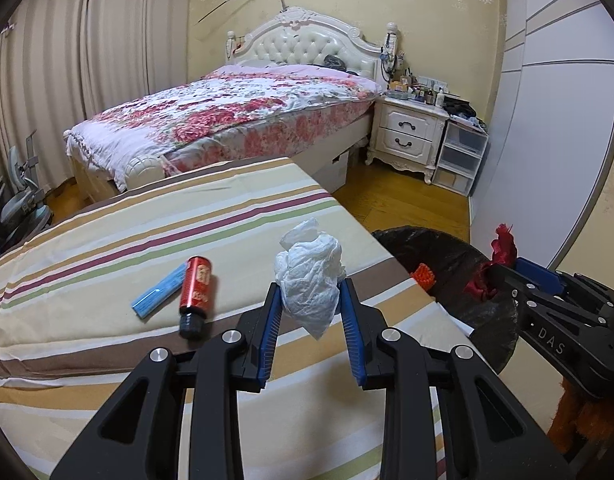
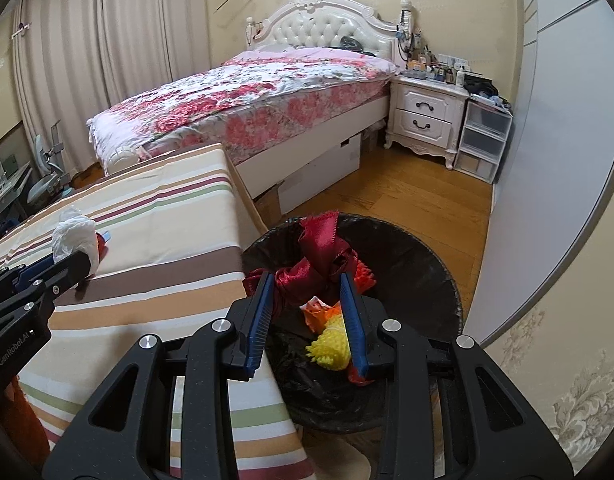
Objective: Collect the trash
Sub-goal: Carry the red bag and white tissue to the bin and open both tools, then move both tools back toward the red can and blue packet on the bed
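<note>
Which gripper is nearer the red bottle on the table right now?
Left. The left gripper, holding a white crumpled bag, is just beside the red bottle; the right gripper is over the bin.

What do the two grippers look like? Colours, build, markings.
Both match: matte black angular linkage bodies with triangular cutouts, silver round pivot bolts, ribbed blue pads on the fingers. Right gripper shows "DAS" lettering; left gripper shows "GenRobot.AI". No cables or sleeves visible.

Striped cloth over the table (image 1: 107,240): cream, tan, brown, maroon, green bands. Crumpled plastic bag (image 1: 311,276) white. Small bottle (image 1: 195,292) red, black cap. Flat wrapper (image 1: 157,290) light blue. Bin liner (image 2: 427,272) black; satin ribbon (image 2: 323,256) dark red. Bedspread (image 1: 235,112) pink-red floral on white.
</note>
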The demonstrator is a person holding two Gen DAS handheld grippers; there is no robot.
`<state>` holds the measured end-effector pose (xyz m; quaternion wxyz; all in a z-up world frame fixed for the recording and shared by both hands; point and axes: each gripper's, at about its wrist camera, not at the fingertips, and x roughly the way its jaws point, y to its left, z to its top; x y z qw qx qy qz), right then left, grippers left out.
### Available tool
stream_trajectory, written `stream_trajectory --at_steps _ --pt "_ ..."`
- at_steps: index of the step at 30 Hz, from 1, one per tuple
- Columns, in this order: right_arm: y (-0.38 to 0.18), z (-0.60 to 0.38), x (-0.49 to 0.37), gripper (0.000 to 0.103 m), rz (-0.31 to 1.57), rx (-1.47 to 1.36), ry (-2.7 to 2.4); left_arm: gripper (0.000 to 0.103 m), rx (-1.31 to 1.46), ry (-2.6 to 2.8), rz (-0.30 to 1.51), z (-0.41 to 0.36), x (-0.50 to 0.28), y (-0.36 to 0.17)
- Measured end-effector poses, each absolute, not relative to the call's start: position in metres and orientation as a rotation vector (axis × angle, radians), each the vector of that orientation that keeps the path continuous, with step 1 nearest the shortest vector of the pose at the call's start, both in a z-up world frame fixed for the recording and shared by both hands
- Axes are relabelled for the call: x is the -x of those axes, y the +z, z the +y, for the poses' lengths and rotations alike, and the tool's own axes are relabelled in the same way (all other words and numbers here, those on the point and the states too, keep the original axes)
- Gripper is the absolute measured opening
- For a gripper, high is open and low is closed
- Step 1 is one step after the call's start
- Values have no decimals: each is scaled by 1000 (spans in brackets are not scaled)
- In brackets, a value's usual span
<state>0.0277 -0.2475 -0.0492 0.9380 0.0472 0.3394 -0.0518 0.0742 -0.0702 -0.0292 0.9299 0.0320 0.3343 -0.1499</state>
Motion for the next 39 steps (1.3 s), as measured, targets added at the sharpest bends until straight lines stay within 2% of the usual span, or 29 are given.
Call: stream_trajectory --at_steps 18,25,28,34,36,39 --pt "-58 -289 -37 33 694 -117 -170 31 -143 -380 705 -151 -103 -44" --pt "-65 -306 -33 34 689 -155 -204 45 -172 -387 725 -165 -106 -54" --pt "-70 -313 -32 34 699 -169 -216 58 -181 -382 720 -169 -105 -55" --pt "-75 -317 -30 34 706 -184 -224 71 -185 -376 715 -171 -105 -55" --pt "-74 -318 -30 35 705 -185 -224 72 -182 -369 712 -170 -105 -54" --pt "-74 -317 -29 49 698 -186 -226 74 -178 -353 709 -165 -105 -50"
